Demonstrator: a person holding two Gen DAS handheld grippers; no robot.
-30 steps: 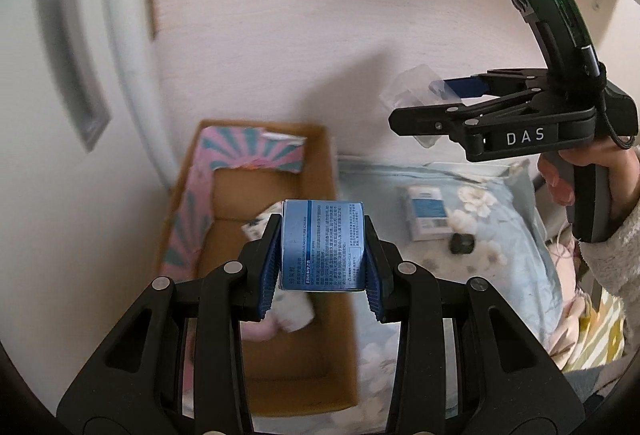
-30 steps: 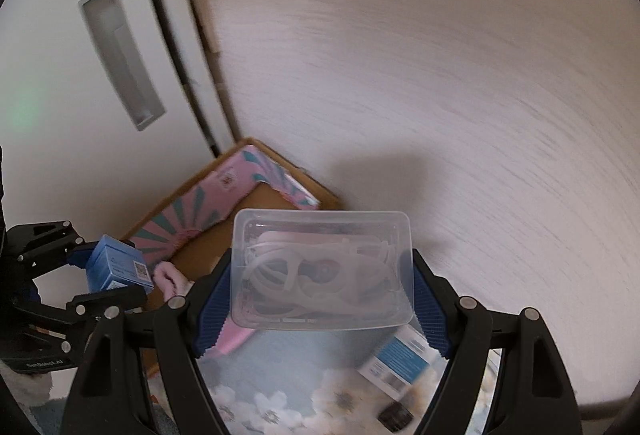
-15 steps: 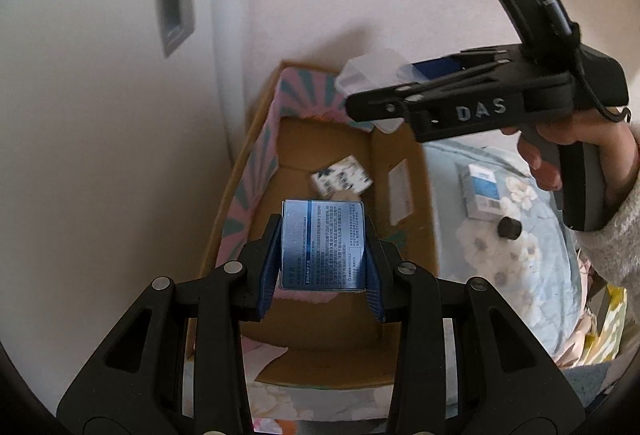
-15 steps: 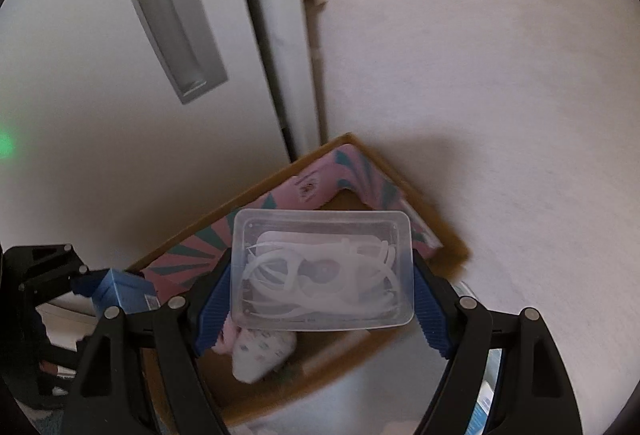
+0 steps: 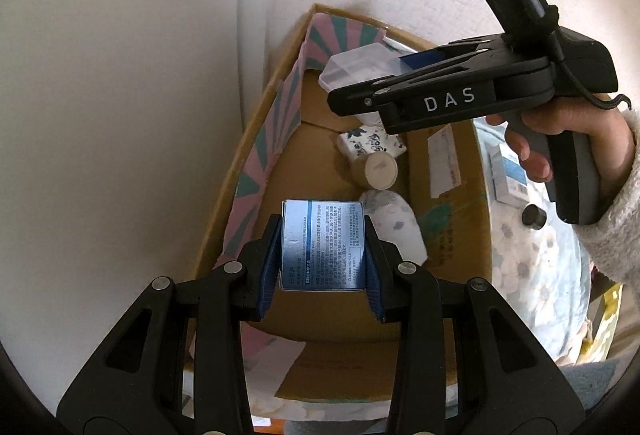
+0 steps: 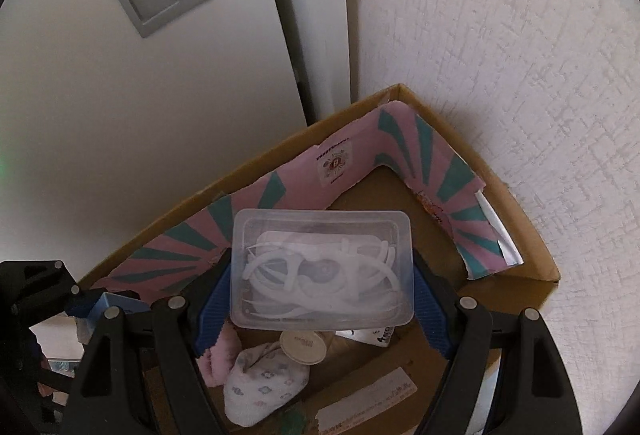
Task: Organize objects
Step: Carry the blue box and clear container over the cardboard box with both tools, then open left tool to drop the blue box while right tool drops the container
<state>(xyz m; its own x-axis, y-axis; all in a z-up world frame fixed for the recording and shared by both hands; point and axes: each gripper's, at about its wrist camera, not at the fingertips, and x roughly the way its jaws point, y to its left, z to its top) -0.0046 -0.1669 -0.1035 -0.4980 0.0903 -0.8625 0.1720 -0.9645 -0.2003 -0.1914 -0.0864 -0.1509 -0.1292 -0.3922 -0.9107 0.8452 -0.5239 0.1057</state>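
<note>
My left gripper [image 5: 322,259] is shut on a blue carton [image 5: 322,245] and holds it above the near half of an open cardboard box [image 5: 248,139] lined with pink and teal paper. My right gripper [image 6: 322,295] is shut on a clear plastic case [image 6: 321,269] of white loops, held over the box's far end [image 6: 516,231]. The right gripper and its case [image 5: 360,69] also show in the left wrist view. In the box lie a rolled patterned cloth [image 5: 394,225], a beige round lid [image 5: 378,169] and a white patterned packet [image 5: 370,143].
The box stands in a corner between a white door [image 6: 120,115] and a textured wall [image 6: 500,35]. On a floral cloth [image 5: 536,275] right of the box lie a small blue-white carton [image 5: 510,175] and a black cap [image 5: 534,217].
Both grippers have moved left from above the floral cloth to above the box, each still holding its object. The box's contents have come into view.
</note>
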